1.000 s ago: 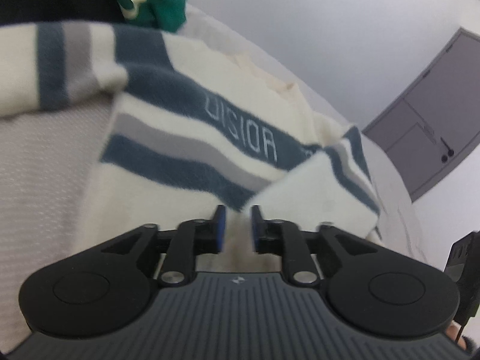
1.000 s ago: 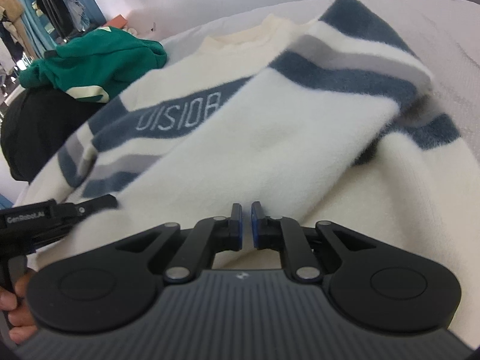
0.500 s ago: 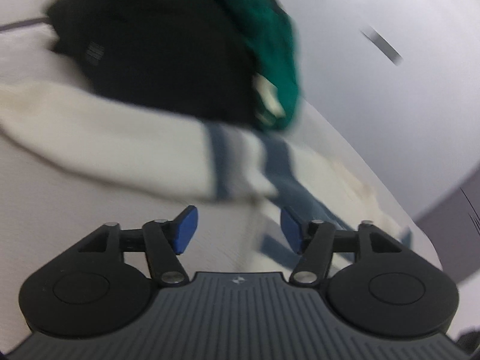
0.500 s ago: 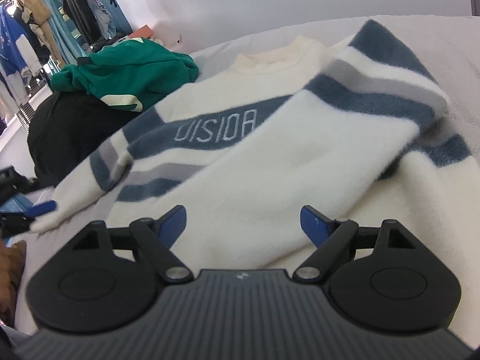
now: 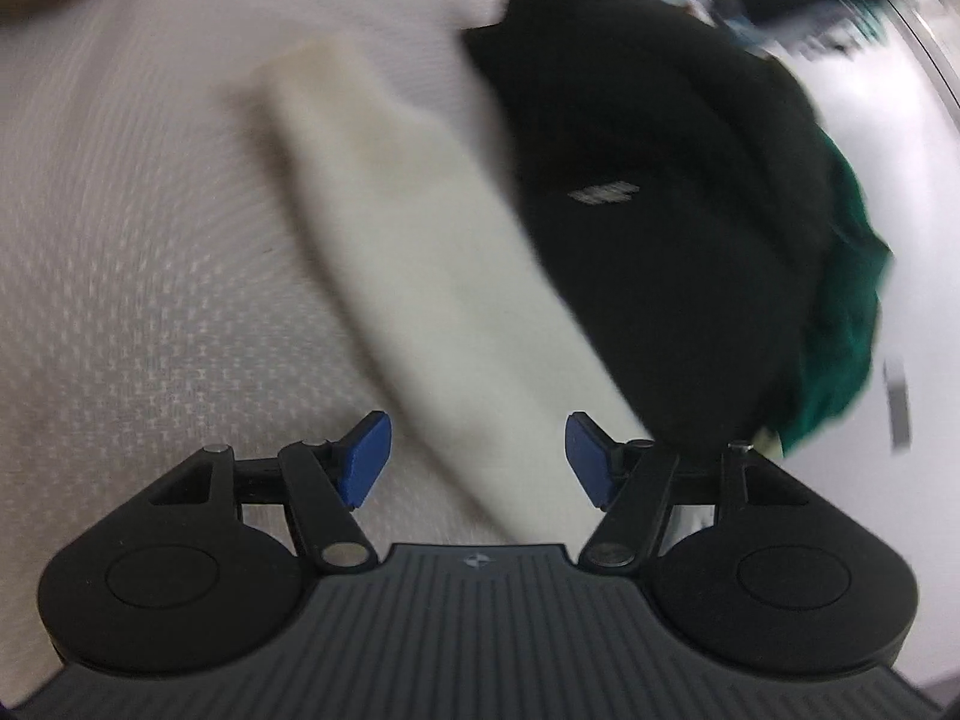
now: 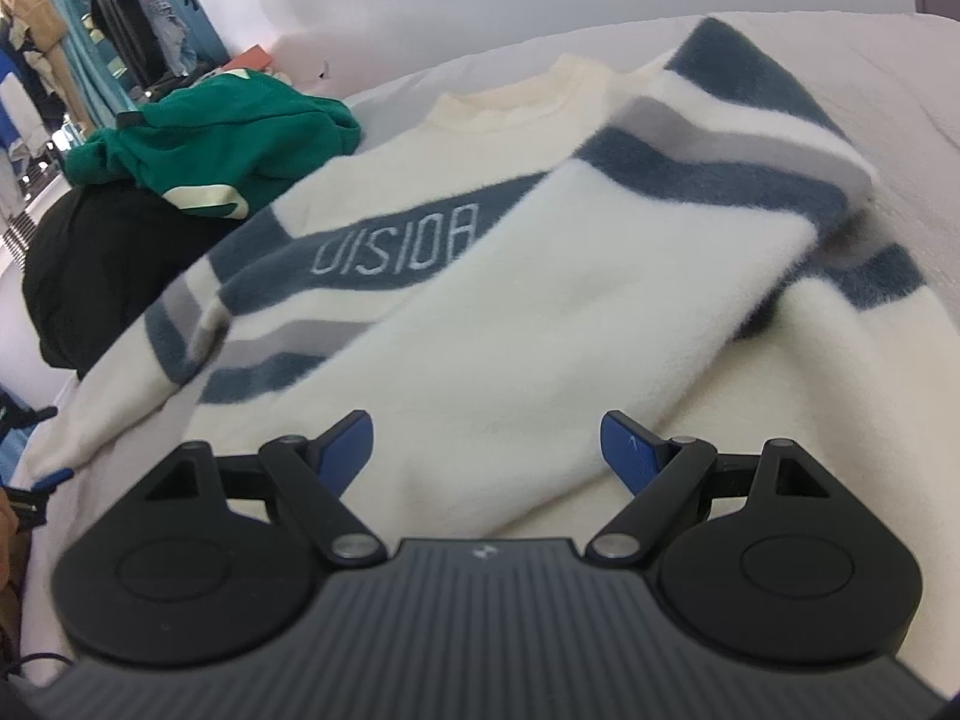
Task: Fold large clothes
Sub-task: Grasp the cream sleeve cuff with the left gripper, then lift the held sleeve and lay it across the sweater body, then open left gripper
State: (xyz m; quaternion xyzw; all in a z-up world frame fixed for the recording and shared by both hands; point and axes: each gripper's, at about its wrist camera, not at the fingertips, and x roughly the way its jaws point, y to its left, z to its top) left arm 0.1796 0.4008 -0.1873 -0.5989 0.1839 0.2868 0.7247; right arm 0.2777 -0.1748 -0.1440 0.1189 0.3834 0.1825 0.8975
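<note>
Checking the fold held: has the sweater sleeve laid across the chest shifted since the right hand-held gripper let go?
No. The folded sleeve covers the same part of the lettering.

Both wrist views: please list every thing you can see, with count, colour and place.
striped sweater: one, cream with blue and grey stripes, spread on the bed, one sleeve folded across its chest.
black garment: one, black, heaped beside the sweater.
green garment: one, green, on top of the black garment.
bed cover: one, pale grey, under everything.
hanging clothes: several, mixed colours, far corner.
left gripper: one, black with blue pads, open, above the other sleeve.
right gripper: one, same colours, open over the folded sleeve.
</note>
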